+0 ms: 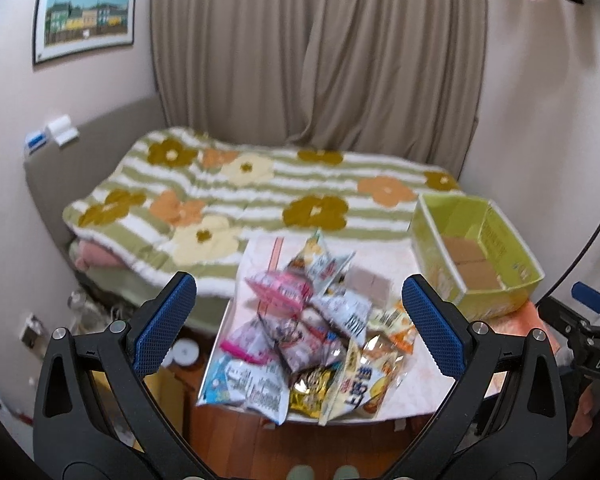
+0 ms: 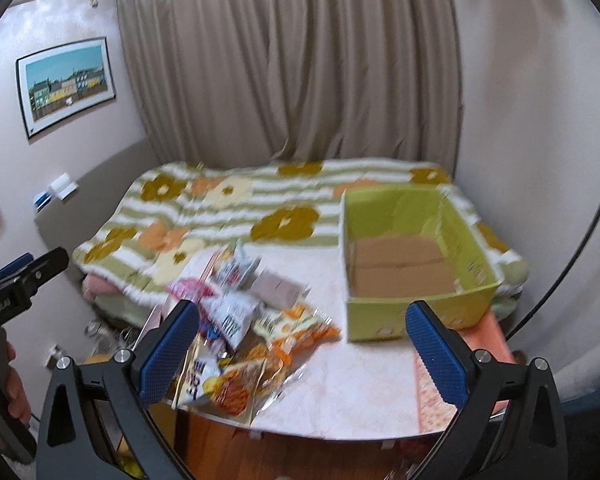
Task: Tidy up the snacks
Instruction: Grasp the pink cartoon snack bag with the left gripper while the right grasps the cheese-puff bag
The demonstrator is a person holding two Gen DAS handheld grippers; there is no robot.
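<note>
Jaws wide, empty on both your left gripper (image 1: 300, 320) and right gripper (image 2: 302, 346). Snacks (image 1: 300, 332) heaped on counter (image 2: 340, 384), dead ahead of left; box (image 2: 412, 264) right of heap, nearer right.

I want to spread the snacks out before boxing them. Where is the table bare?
Bare tabletop lies between the snack pile and the green box, reaching the near edge. The box is empty too. The table's left side is crowded with packets.
</note>
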